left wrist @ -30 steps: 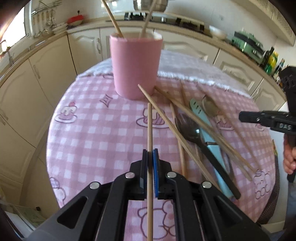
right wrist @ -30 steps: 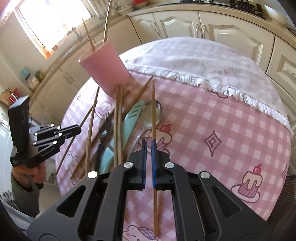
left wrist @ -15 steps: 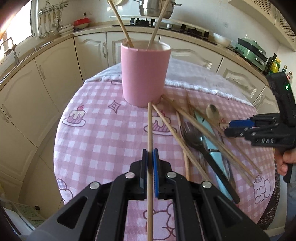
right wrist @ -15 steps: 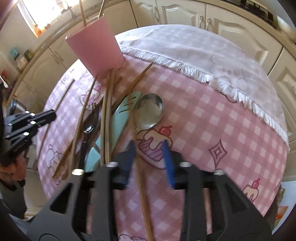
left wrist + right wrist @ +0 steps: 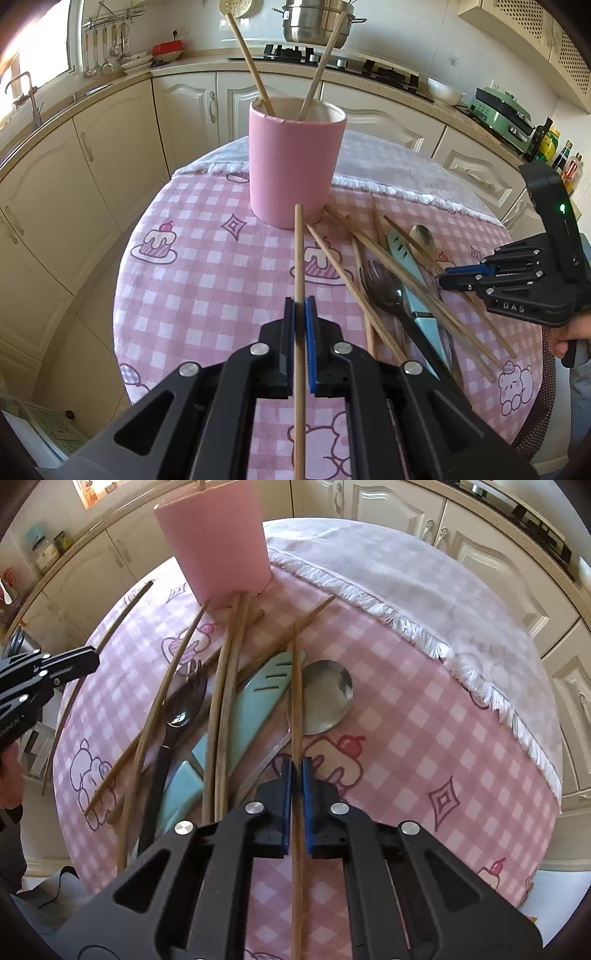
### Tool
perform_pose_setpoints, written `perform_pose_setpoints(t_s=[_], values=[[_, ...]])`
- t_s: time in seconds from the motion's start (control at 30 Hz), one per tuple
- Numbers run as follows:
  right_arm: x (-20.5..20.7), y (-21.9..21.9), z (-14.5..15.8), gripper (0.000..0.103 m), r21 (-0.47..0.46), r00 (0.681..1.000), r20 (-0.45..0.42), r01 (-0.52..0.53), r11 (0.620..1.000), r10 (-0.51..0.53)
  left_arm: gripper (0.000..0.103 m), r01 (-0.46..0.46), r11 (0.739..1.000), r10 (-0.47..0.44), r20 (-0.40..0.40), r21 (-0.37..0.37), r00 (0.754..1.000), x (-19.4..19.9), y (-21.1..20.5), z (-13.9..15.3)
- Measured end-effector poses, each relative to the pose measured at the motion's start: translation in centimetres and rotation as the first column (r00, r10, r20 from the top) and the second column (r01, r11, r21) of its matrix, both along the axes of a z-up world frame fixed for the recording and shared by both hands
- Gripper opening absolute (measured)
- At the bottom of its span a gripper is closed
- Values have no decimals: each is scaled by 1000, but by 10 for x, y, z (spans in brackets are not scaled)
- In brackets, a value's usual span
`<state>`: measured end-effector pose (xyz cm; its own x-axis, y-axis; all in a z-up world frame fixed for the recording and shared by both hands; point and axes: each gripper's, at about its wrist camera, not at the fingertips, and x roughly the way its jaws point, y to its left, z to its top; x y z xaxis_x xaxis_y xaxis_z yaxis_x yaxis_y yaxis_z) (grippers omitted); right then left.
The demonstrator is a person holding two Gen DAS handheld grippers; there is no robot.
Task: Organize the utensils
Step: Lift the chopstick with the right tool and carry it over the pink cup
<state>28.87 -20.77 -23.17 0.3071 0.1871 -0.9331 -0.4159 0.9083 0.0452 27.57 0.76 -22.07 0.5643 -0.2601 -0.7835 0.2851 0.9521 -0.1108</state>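
The left gripper (image 5: 299,314) is clamped on a wooden chopstick (image 5: 298,254), its tip just short of the pink cup (image 5: 295,166), where two chopsticks already stand. The right gripper (image 5: 293,775) is pinched on another chopstick (image 5: 295,686), which lies across the steel spoon (image 5: 328,698) in the pile near the cup. These sticks look light, stiff and smooth, likely to pivot unless held near mid-length. Half a second ago the right jaws stood apart; now they have closed. The cup sits lower in the left view.
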Motion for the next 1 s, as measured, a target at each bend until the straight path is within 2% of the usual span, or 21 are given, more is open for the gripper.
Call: perform_pose_setpoints(t_s=[0.23,0.37,0.4,0.57,0.83,0.9,1.0], values=[[11,9,0,6,-10,1000,2,-13,1000,13,5,-12,1000,12,9,-9,1000,2,1,4],[11,-13,5,6,100,999,22,47,994,-49,5,-25,999,26,37,-31,999,-3,7,12],[8,-24,11,6,161,996,34,70,984,-77,5,-28,999,30,48,-40,998,-5,9,15],[-6,-55,42,6,322,977,117,135,937,-180,5,-21,996,33,134,-91,991,-11,15,38],[-6,-53,98,6,479,925,293,76,875,-241,5,-47,980,105,306,-191,946,1,22,91],[-2,-44,117,6,507,901,353,42,861,-252,5,-47,975,120,339,-216,933,6,22,102],[9,-29,146,6,534,860,437,-14,845,-262,5,-39,967,143,410,-252,901,16,22,125]])
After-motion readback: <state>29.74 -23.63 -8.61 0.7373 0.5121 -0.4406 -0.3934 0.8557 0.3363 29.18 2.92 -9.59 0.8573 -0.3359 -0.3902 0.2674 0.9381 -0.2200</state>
